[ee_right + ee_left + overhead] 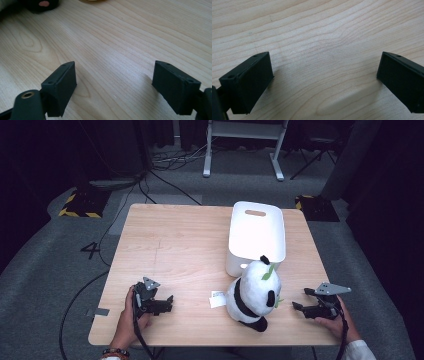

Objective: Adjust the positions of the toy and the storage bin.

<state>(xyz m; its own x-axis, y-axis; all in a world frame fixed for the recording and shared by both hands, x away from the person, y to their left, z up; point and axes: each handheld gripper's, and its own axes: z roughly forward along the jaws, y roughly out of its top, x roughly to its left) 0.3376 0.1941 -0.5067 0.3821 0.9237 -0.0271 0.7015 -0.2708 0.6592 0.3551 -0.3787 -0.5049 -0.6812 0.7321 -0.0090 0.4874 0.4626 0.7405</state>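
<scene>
1. The left gripper (159, 303) and right gripper (306, 303) rest on the table (170, 245), jaws spread, empty.
2. Between them sits an upright black-and-white plush panda (252, 292), green leaf at its head.
3. At the panda's twelve o'clock, touching it, stands a white bin (256, 236).

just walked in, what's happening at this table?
Nothing is being handled yet. A person holds the left gripper and the right gripper low over the wooden table, near its front edge, both with jaws open and empty. Between them sits a plush panda with a white tag beside it, leaning close to a white bin just behind it. The right gripper points toward the panda, so a grab looks likely.
</scene>
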